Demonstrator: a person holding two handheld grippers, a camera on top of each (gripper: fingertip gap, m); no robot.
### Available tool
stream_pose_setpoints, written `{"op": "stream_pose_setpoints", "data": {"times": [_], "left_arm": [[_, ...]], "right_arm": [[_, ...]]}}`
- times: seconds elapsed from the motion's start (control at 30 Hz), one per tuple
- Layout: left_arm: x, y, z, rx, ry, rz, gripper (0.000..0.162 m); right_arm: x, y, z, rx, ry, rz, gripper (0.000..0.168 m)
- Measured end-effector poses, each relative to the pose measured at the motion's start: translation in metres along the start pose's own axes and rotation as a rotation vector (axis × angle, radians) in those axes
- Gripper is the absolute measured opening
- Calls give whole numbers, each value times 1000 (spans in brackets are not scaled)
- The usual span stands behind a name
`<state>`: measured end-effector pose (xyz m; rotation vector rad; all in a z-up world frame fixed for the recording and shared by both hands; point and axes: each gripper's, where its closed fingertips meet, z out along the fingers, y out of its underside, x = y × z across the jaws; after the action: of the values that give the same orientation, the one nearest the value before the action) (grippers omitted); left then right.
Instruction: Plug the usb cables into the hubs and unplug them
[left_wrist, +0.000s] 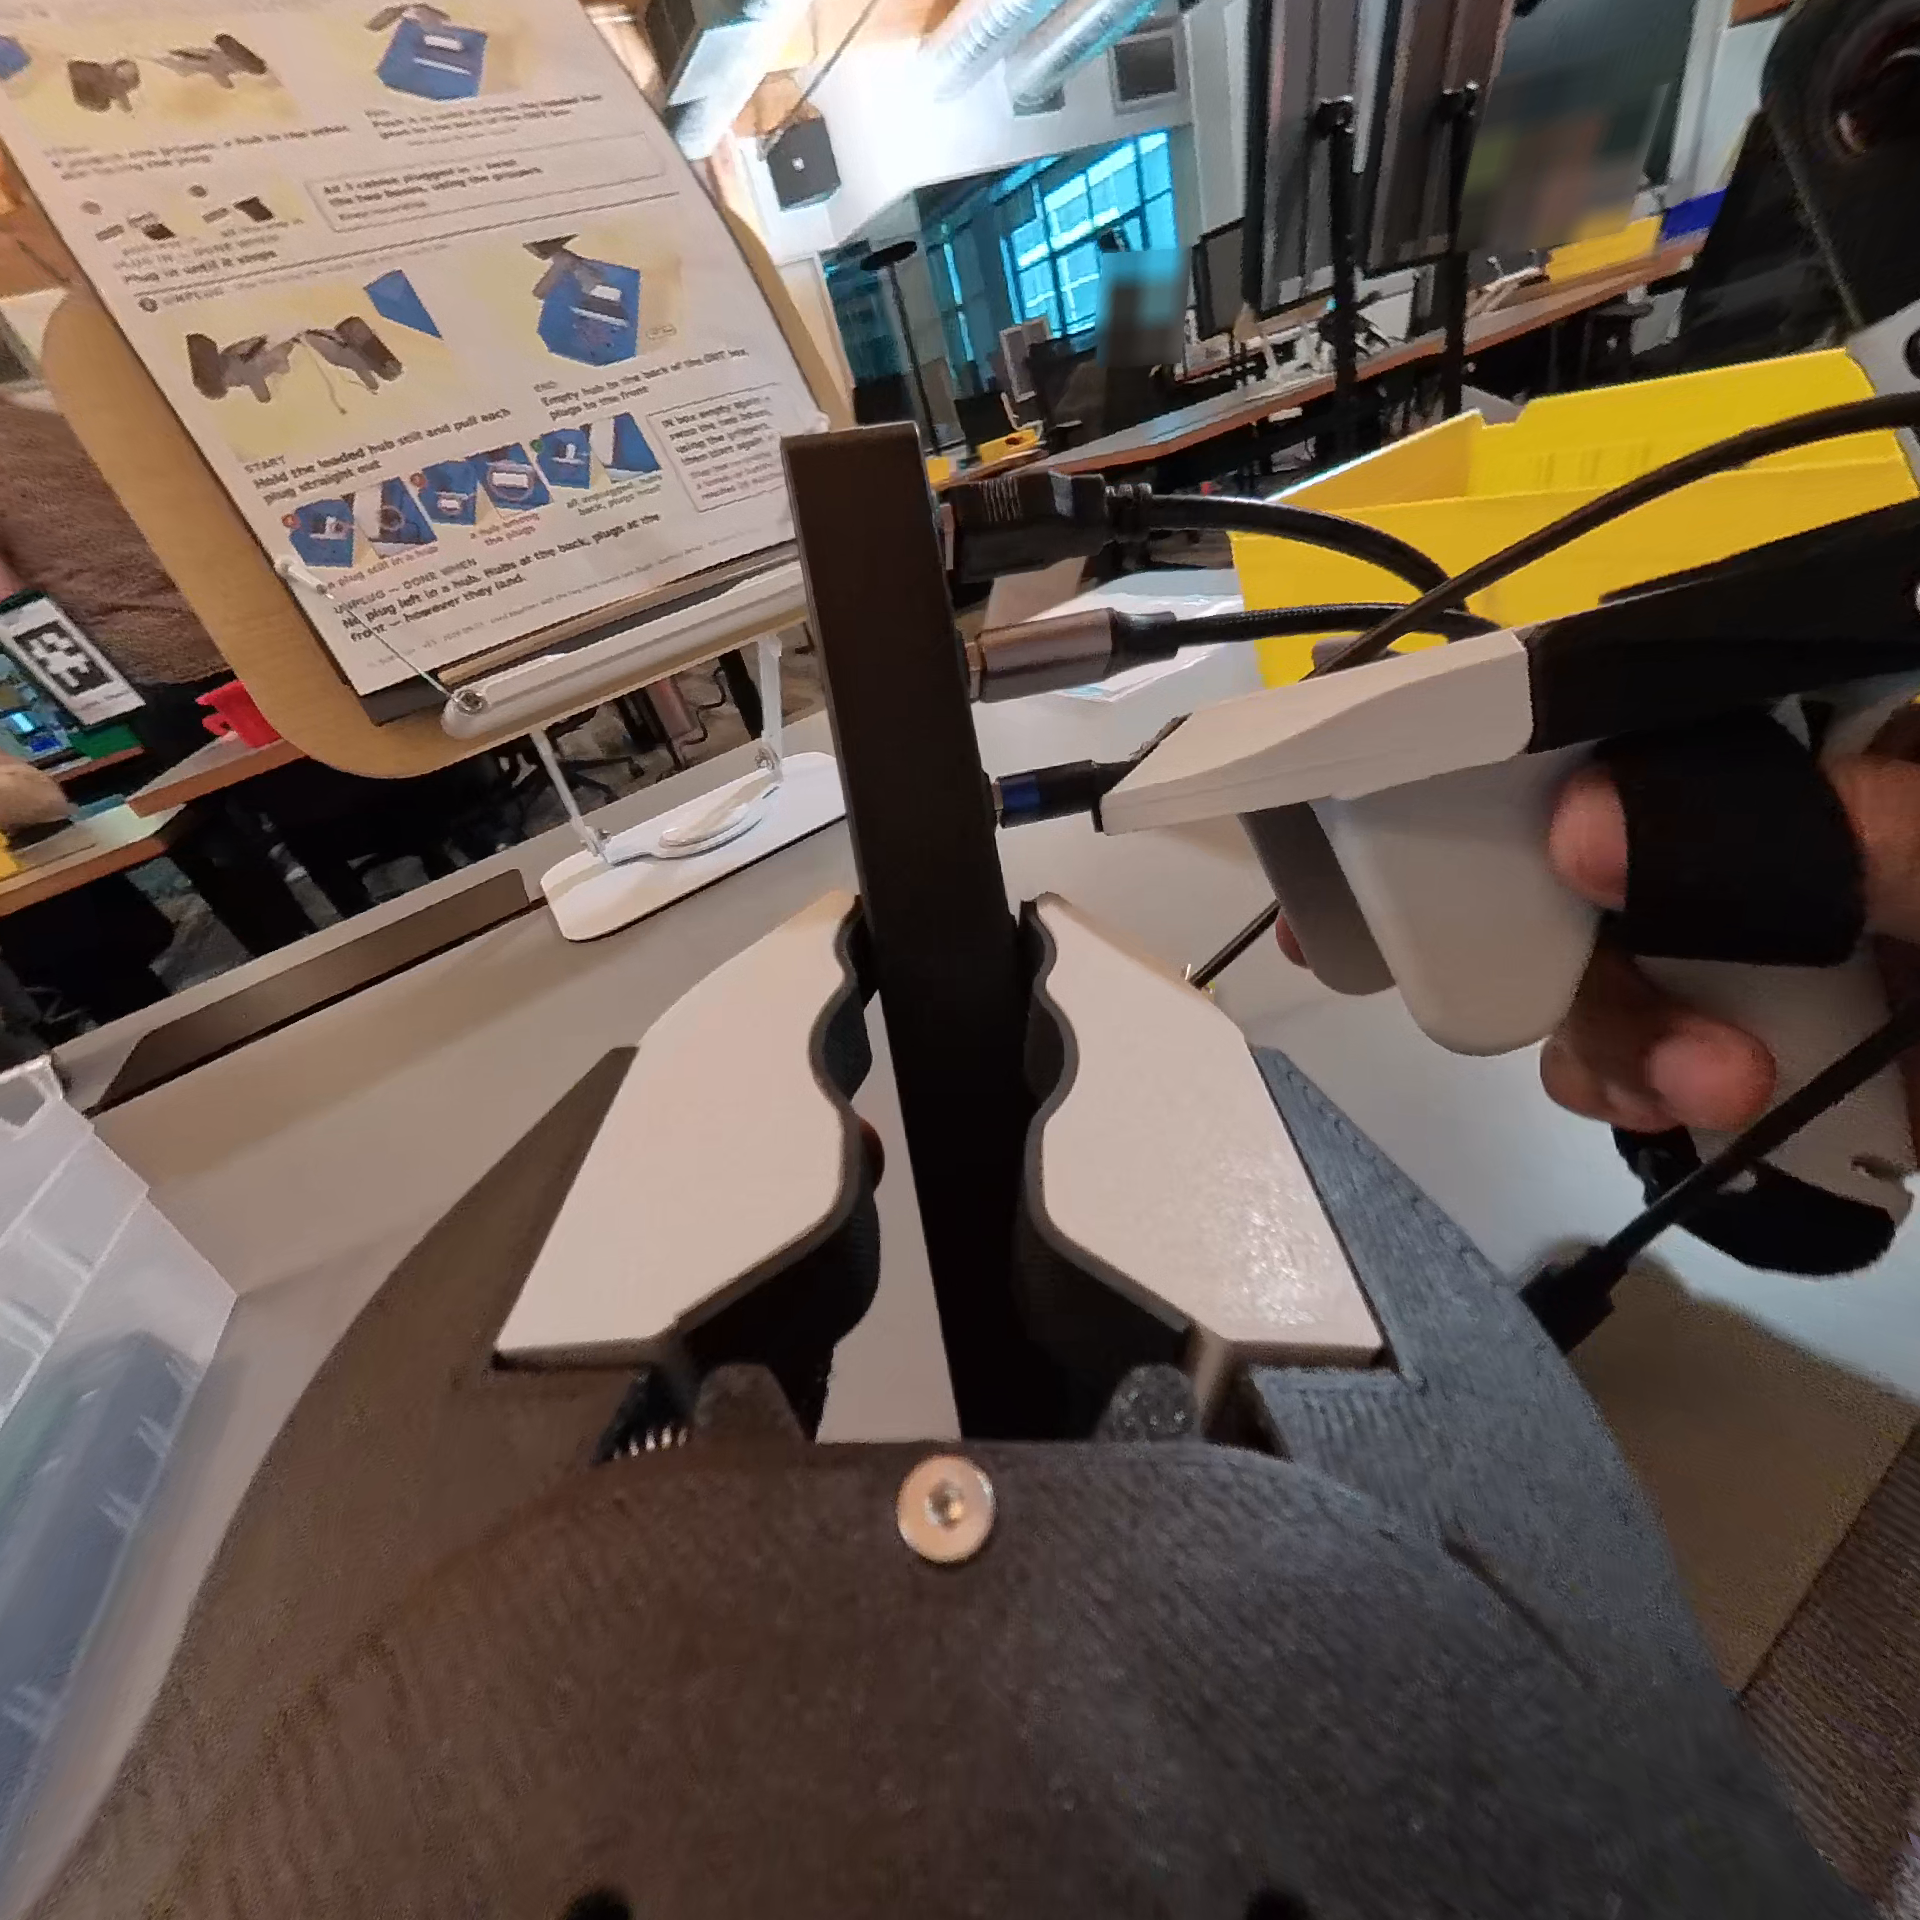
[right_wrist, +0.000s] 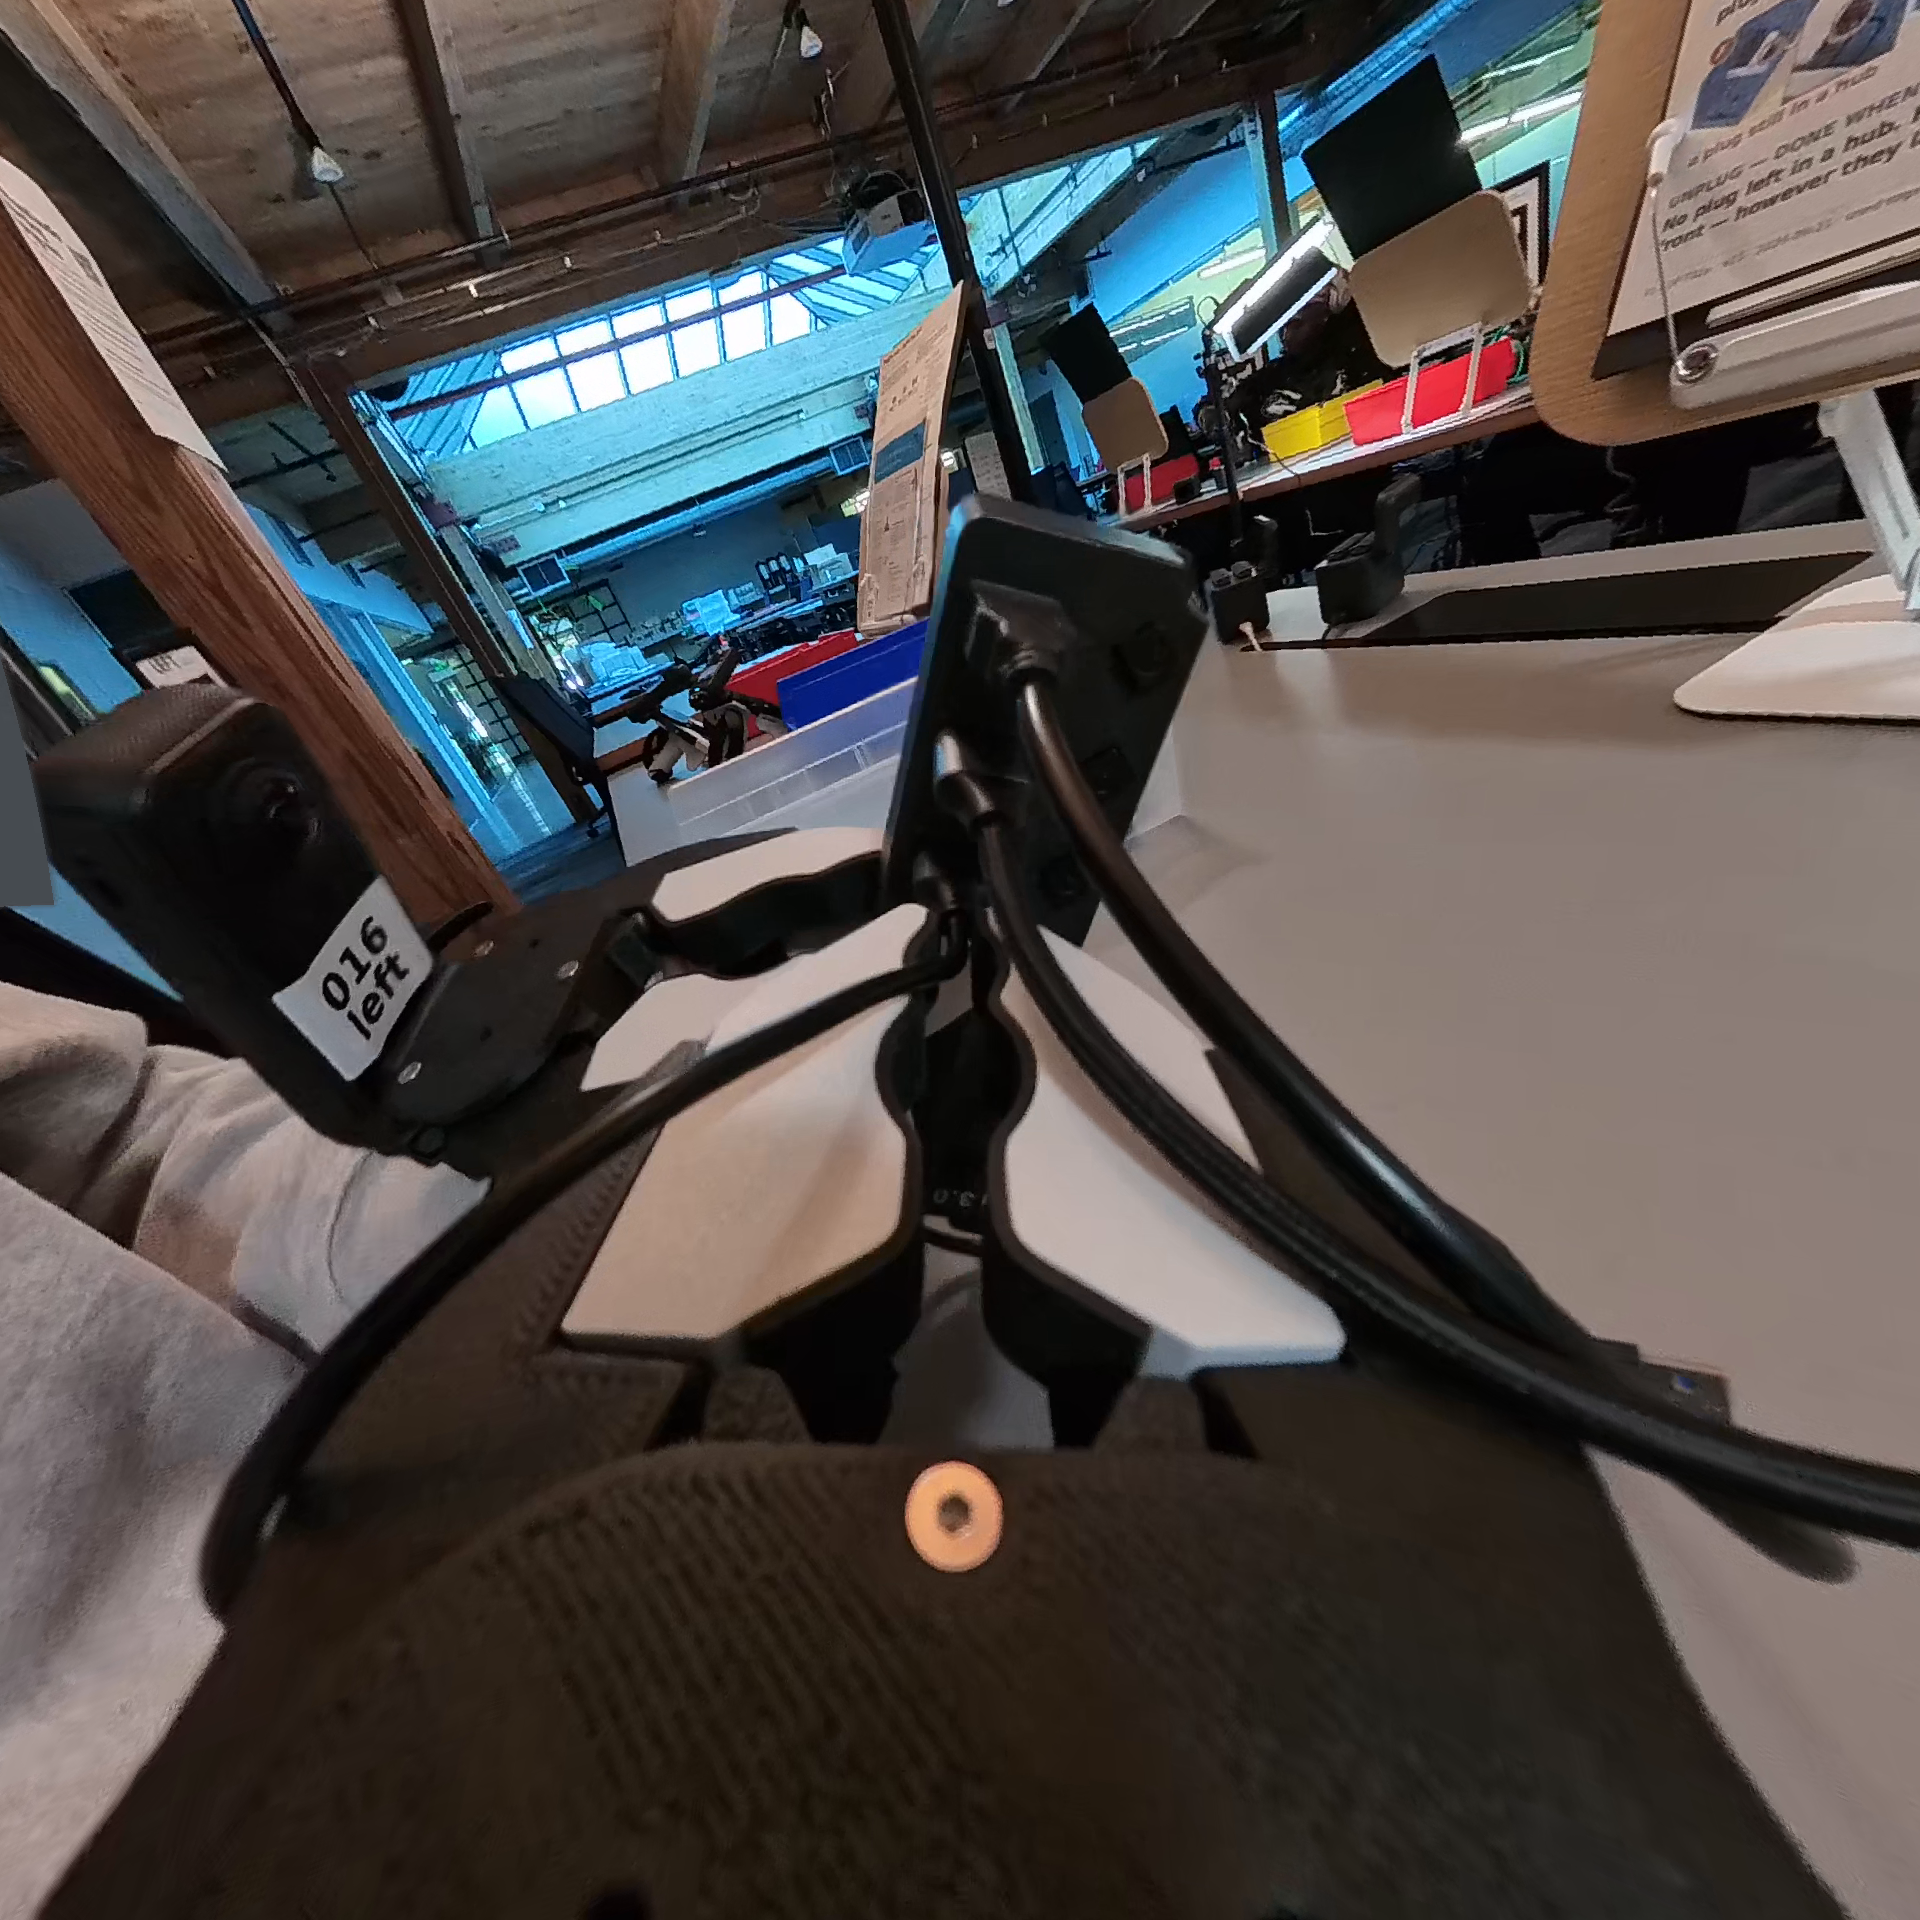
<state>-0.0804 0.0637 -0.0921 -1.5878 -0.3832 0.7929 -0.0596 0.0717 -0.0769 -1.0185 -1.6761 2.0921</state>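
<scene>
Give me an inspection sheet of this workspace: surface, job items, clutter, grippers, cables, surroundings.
Surface: pale grey table, mostly bare near the work.
Job's things: black hub held upright; three plugs on its side: black plug, silver plug, blue-banded plug.
Clutter: yellow bin, clear plastic box, instruction sheet on a stand.
Grippers: left gripper shut on the hub; right gripper gripping the blue-banded plug.
Cables: black cables trail from the hub across the right gripper.
Surroundings: workshop with benches, coloured bins, windows, wooden post.
</scene>
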Motion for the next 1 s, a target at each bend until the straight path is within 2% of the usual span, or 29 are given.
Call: {"op": "stream_pose_setpoints", "data": {"times": [0.2,0.47,1.0], "left_arm": [[-10,3,3,6,33,34,28],[-15,3,3,12,14,-9,27],[-11,4,3,9,7,17,27]], "right_arm": [[3,10,5,-84,-47,-13,6],[0,3,5,-18,-43,16,12],[1,4,3,-33,10,-26,6]]}}
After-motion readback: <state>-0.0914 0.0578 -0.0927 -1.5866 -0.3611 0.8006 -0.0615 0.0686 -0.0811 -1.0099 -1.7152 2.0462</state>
